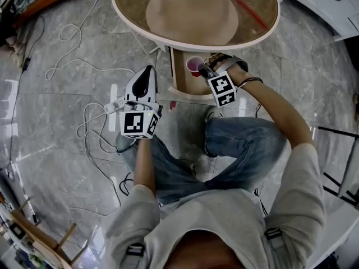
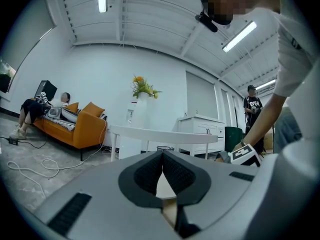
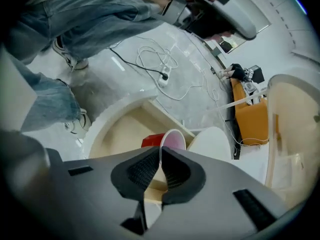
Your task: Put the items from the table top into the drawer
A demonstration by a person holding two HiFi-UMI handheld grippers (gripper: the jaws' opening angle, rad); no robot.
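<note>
- Jaws: R gripper (image 3: 161, 151) pinching cup (image 3: 172, 138) by its rim; L gripper (image 2: 162, 156) jaws pressed together, nothing betw. them.
- Count: 2 grippers, 1 cup, 1 drawer (image 3: 120, 134), 1 table (image 1: 129, 15).
- Cup: red outside, pale pink inside, round rim.
- Head view: cup over the open drawer, at 10 o'clock of R gripper's cube, just below table edge.
- L gripper at 8 o'clock of drawer, well apart.
</note>
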